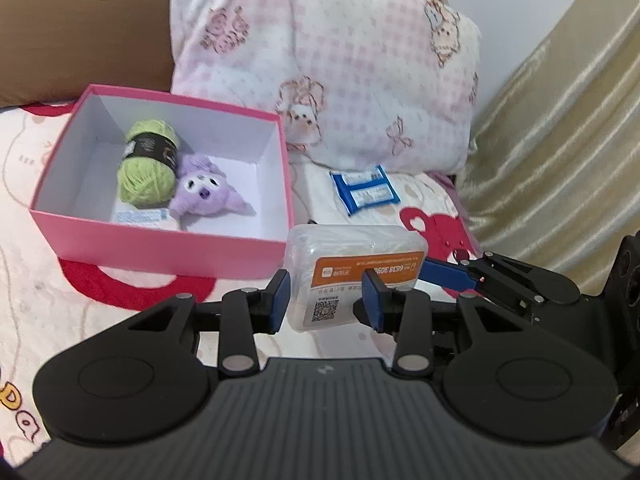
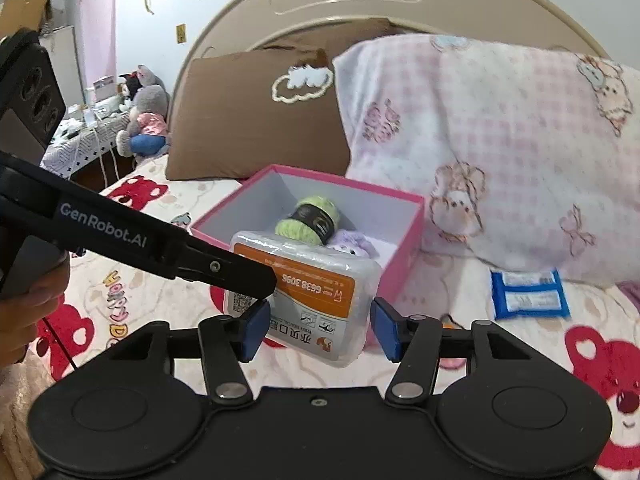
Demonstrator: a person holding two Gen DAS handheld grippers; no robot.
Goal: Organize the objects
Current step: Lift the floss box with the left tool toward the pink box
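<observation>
Clear plastic box [image 1: 356, 276] with an orange label is shown raised above the bedspread [image 1: 36, 184], just in front of the near right corner of the pink box [image 1: 160, 240]. The plastic box is seen between the blue pads of the left gripper [image 1: 326, 300]; in the left wrist view the left pad lies against its side, while the right pad overlaps its label, so a pinch is likely but full contact cannot be confirmed. The right gripper [image 2: 318, 330] is shown partly spread around the same box: in the right wrist view its left pad is close against the box's edge and its right pad stands just apart from it. The left gripper's arm is seen crossing the right wrist view from the left, its tip at the box's label. Inside the pink box, a green yarn ball [image 1: 148, 168], a purple plush toy [image 1: 208, 192] and a small white packet [image 1: 140, 216] are contained. A blue packet [image 1: 364, 194] lies on the bedspread below the pink checked pillow [image 1: 360, 60]; a brown pillow [image 2: 256, 120] stands beside it.
</observation>
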